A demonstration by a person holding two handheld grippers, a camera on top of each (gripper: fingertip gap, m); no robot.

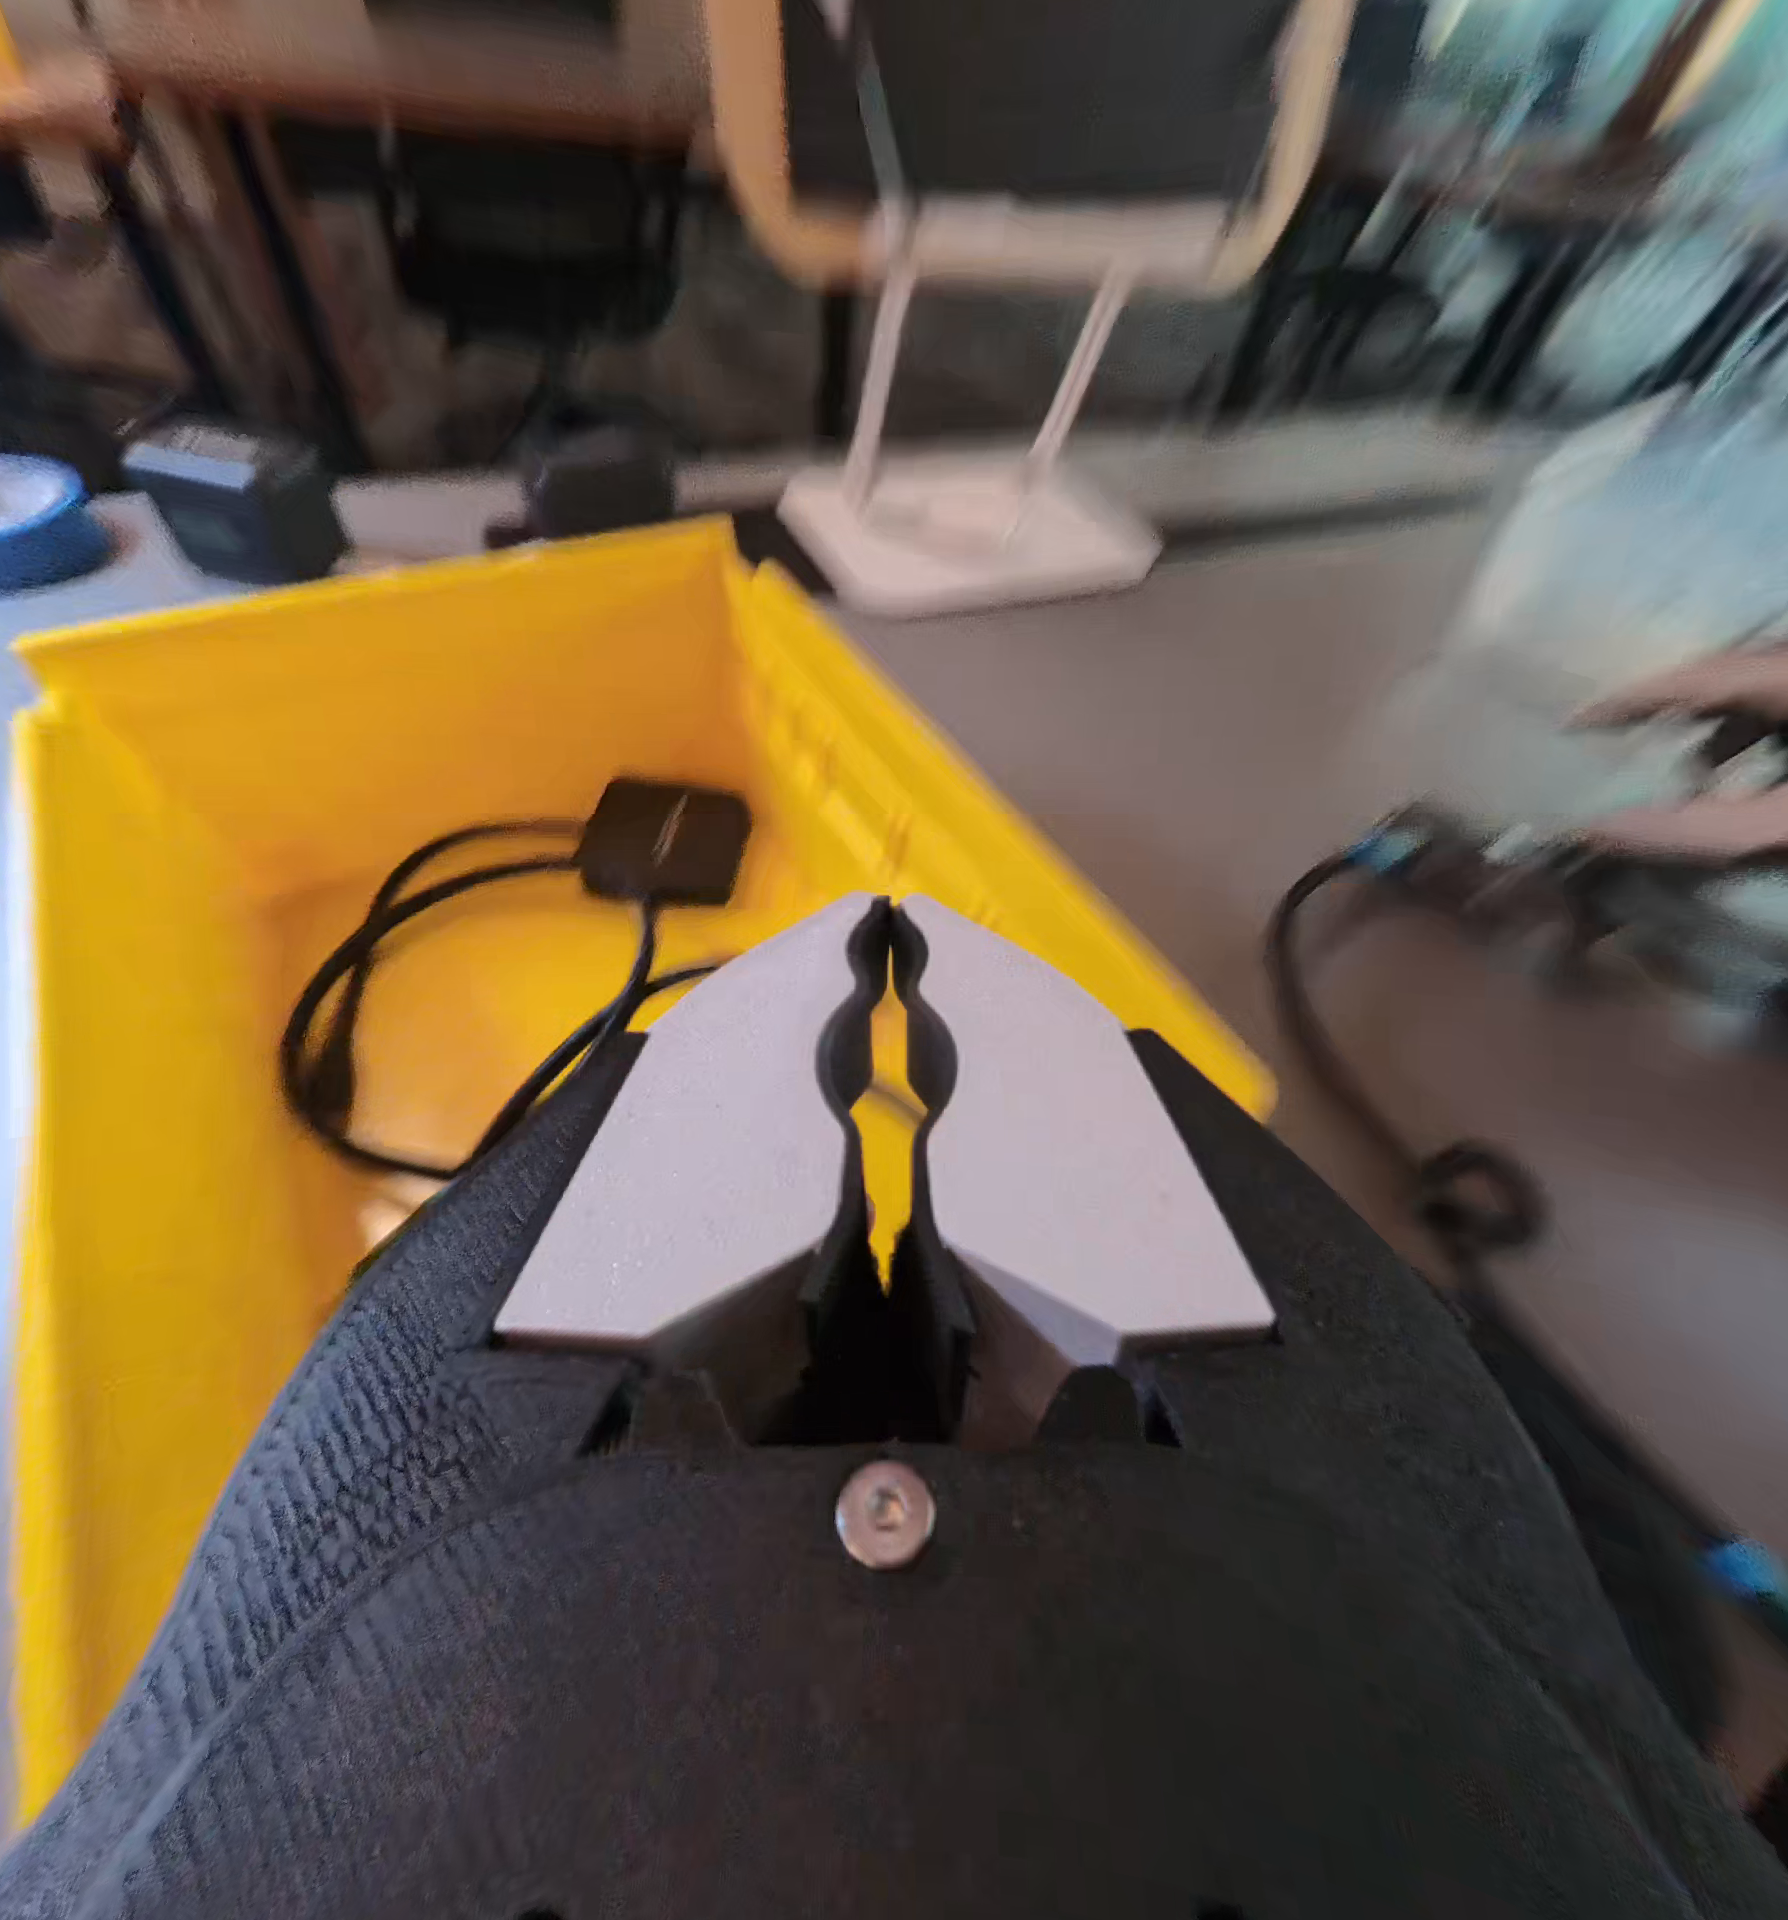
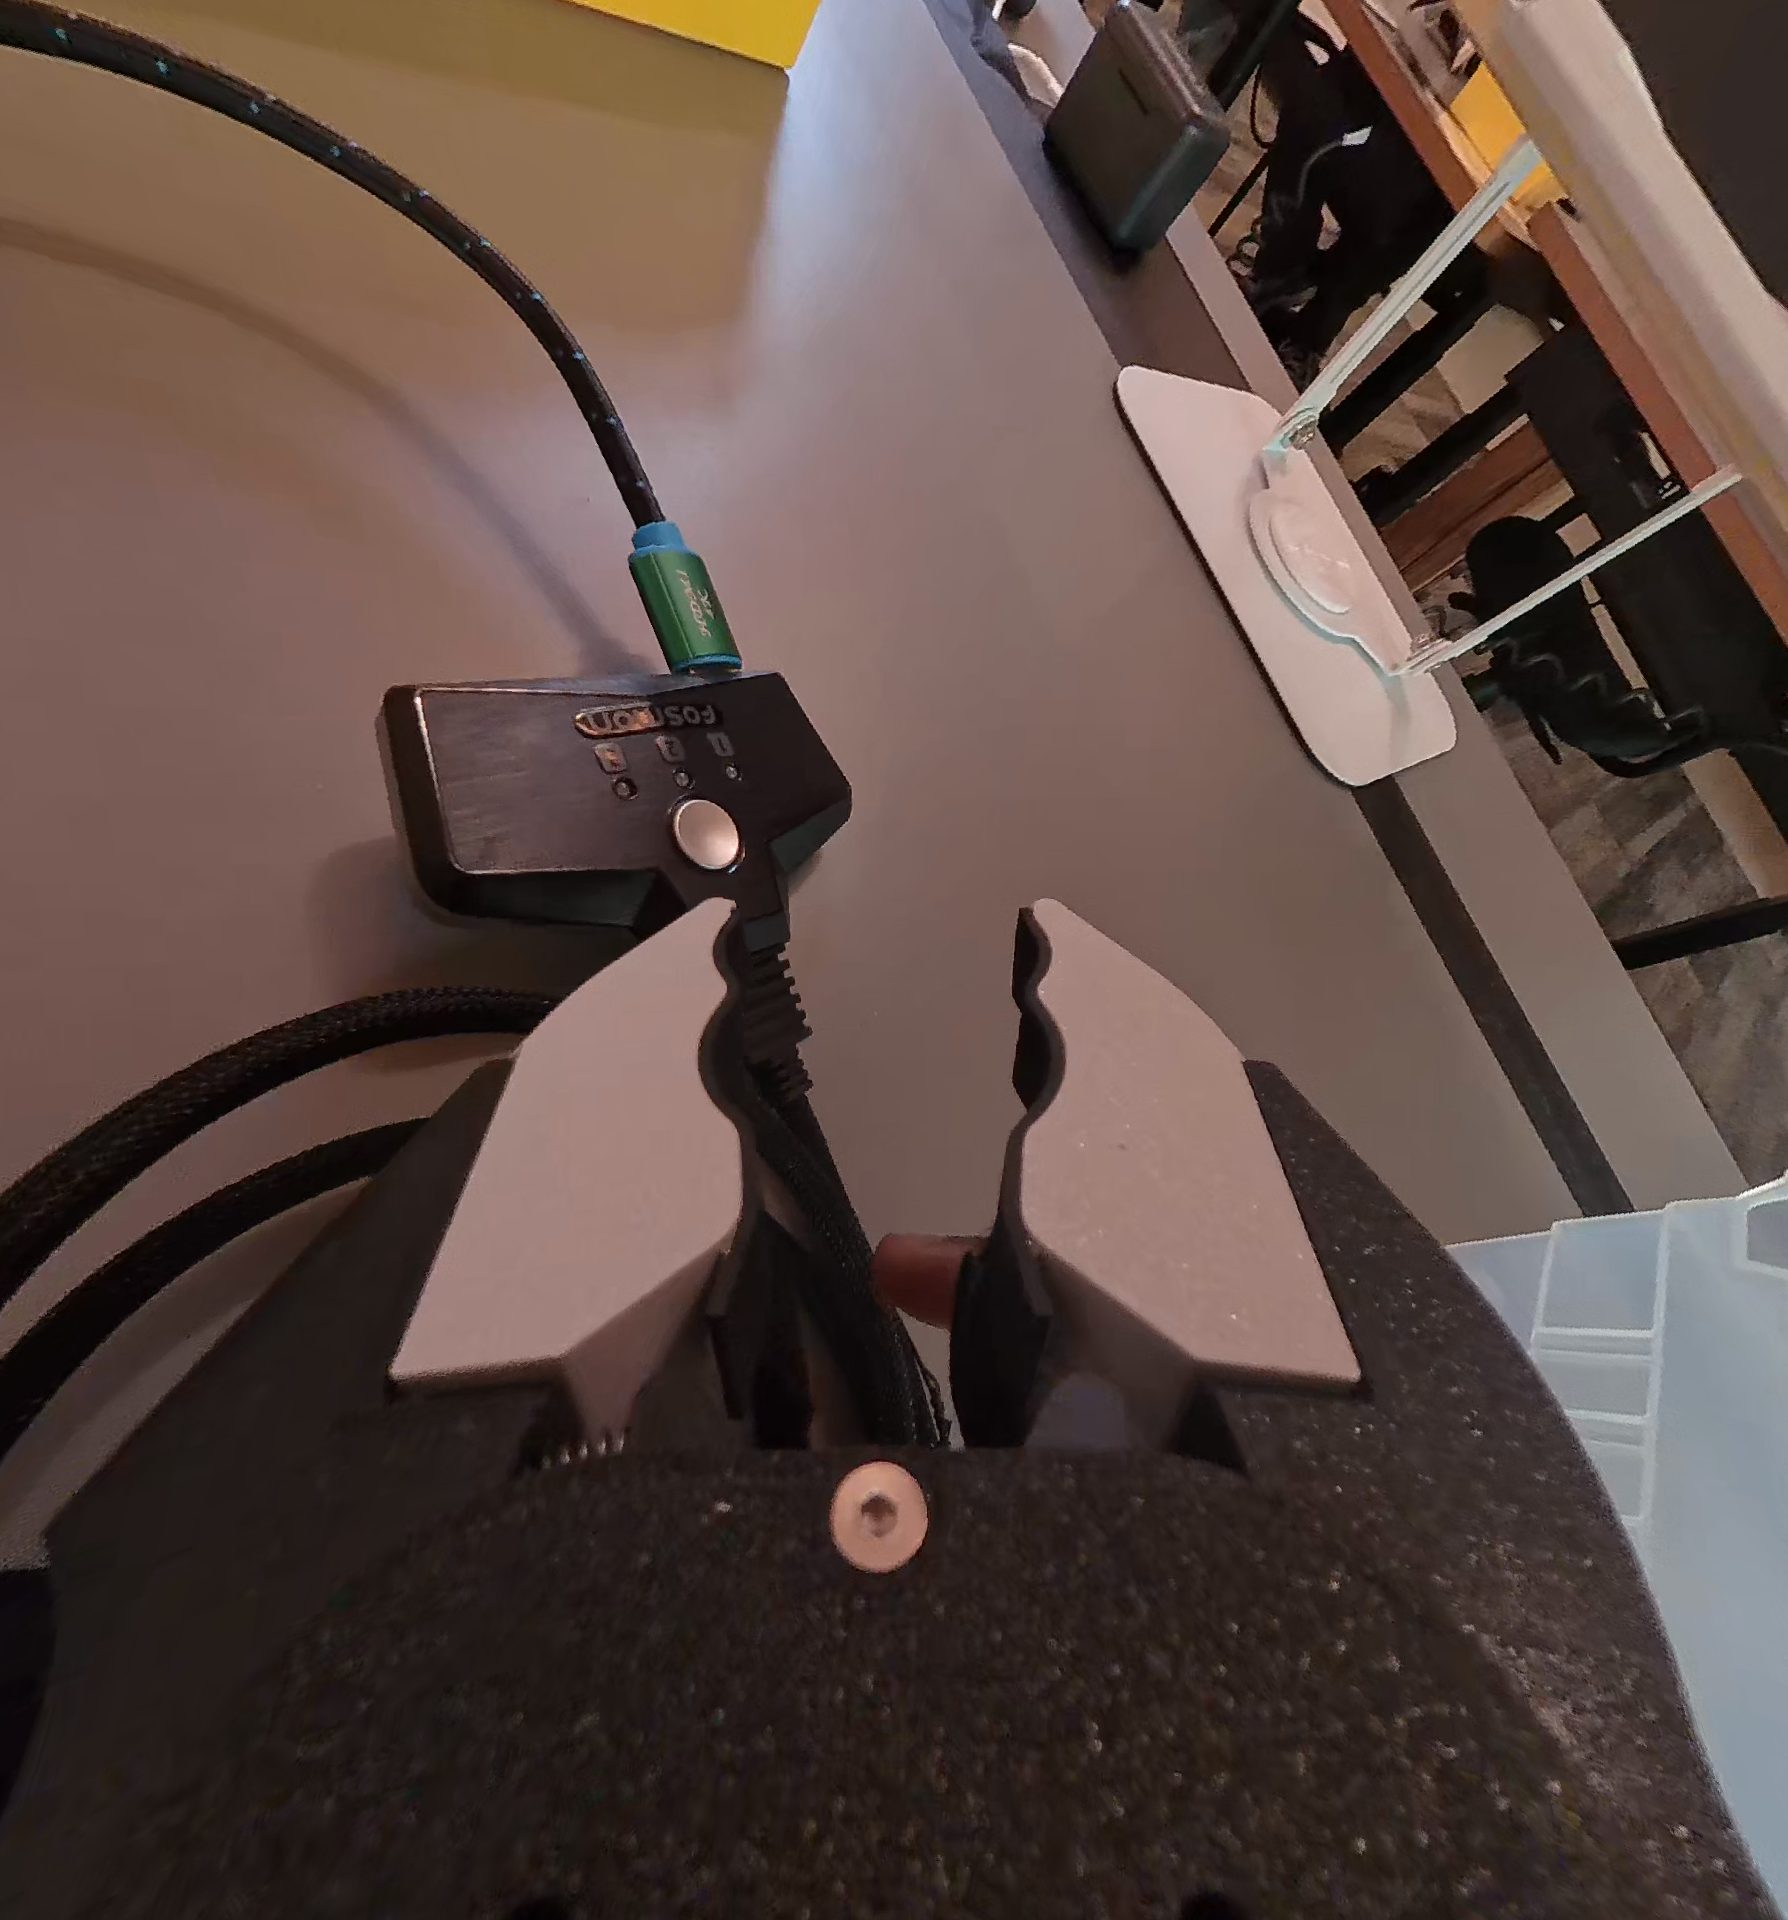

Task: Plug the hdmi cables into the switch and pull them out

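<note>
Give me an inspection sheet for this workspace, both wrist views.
Surface: grey table, mostly bare.
Job's things: black switch flat on table; green plug seated in its far side.
Clutter: yellow bin holding a small black box with thin leads; white stand; clear bins.
Grippers: left gripper shut, empty, over the bin; right gripper open, astride the switch's own lead.
Cables: braided cable runs to the green plug; two black sleeved cables by the right gripper.
Surroundings: office furniture, blurred.
</note>
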